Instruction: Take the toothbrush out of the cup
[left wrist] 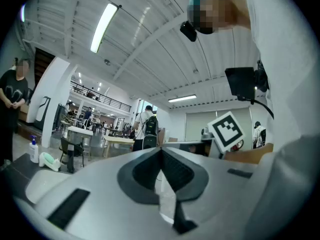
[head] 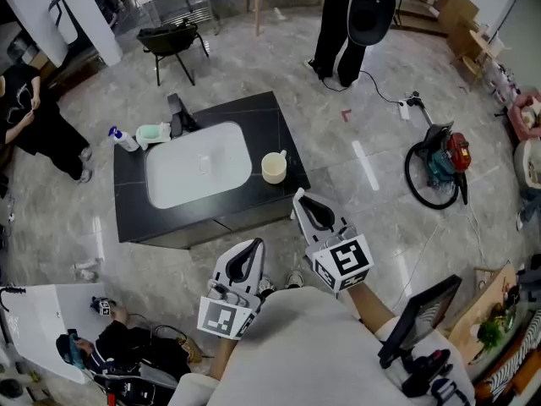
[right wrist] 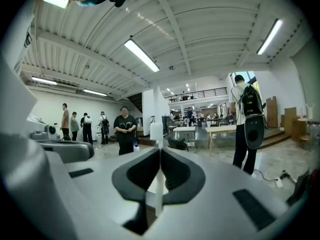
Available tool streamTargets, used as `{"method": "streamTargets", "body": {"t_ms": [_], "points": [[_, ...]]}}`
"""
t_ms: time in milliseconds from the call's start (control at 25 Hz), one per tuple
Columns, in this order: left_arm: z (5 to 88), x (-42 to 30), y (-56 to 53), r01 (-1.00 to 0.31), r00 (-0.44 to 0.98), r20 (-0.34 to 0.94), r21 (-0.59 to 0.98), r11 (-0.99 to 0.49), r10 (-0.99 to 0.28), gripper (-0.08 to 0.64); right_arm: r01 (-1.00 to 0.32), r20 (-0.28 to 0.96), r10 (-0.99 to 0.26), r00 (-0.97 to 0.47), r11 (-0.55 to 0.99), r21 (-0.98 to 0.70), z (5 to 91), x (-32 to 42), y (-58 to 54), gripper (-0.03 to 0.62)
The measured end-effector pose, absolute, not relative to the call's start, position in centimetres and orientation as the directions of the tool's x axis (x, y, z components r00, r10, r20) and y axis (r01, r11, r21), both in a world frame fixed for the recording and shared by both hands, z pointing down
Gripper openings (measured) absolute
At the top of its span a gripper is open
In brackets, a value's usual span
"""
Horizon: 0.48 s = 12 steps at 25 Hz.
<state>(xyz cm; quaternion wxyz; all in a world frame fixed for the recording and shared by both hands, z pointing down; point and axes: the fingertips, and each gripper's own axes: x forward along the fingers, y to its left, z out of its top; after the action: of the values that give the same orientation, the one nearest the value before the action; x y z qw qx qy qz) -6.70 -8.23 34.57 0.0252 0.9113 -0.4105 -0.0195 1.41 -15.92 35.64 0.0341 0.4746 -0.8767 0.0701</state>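
Note:
A cream cup [head: 274, 168] stands on the right side of a black counter [head: 279, 129], beside a white sink basin [head: 199, 166]. A thin toothbrush handle [head: 283, 154] sticks up from the cup's far rim, too small to make out well. My left gripper [head: 256, 244] and my right gripper [head: 299, 198] are both held up close to my body, short of the counter's near edge, the right one nearer the cup. Both are shut with nothing between the jaws, as the left gripper [left wrist: 161, 151] and right gripper [right wrist: 160, 153] views show. The cup is hidden in both gripper views.
A blue-capped bottle [head: 123, 139], a green item [head: 152, 133] and a black faucet [head: 179, 114] sit at the counter's far left. A person [head: 348, 24] stands beyond the counter, another [head: 38, 125] at left. A black chair [head: 173, 45] and a cable reel [head: 438, 166] are on the floor.

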Motion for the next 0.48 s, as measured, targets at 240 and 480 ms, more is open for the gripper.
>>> {"method": "streamTargets", "body": {"t_ms": [240, 480], "points": [[34.6, -6.3, -8.0, -0.741, 0.668, -0.020, 0.064, -0.668, -0.744, 0.003, -0.834, 0.135, -0.823, -0.551, 0.540, -0.116, 36.7, 1.3, -11.4, 0.015], [35.3, -6.1, -7.6, -0.740, 0.670, -0.007, 0.078, -0.668, -0.743, 0.003, -0.828, 0.155, -0.814, -0.560, 0.549, -0.113, 37.9, 1.6, -8.7, 0.015]]}}
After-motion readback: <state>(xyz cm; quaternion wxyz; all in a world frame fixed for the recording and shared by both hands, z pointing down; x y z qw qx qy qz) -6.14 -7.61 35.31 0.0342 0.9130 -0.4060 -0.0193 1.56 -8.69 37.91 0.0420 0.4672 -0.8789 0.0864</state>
